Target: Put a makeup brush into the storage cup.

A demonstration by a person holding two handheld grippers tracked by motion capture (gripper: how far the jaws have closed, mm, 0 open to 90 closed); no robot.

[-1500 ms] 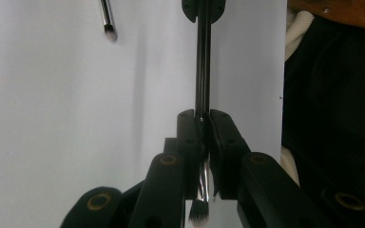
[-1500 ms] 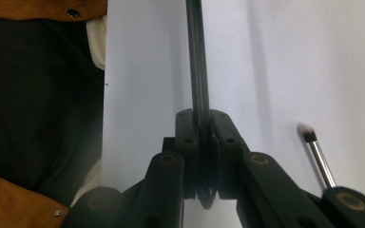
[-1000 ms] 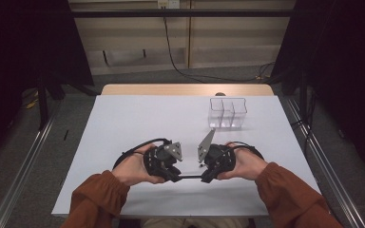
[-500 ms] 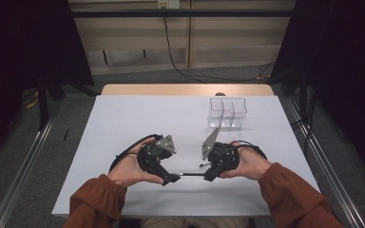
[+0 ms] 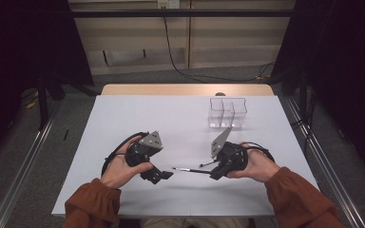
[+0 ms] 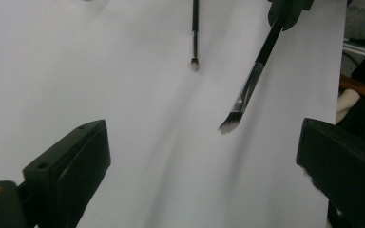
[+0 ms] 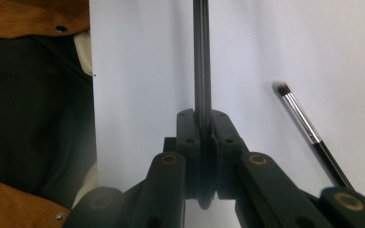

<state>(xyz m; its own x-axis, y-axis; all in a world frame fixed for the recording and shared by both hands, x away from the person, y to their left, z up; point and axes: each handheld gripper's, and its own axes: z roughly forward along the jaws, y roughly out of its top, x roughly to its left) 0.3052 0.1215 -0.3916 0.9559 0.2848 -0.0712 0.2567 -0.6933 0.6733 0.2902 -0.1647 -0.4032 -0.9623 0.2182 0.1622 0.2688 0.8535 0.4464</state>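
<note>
Brush (image 5: 190, 169) sits low centre of the high view, its handle pinched tight in my right gripper (image 5: 217, 172), bristles pointing left. My left gripper (image 5: 164, 175), just left of it, has just been opening, jaws spread, nothing between them. Second brush (image 7: 309, 131) lies on the white table (image 5: 171, 118). Clear organizer (image 5: 227, 113) upper right.
</note>
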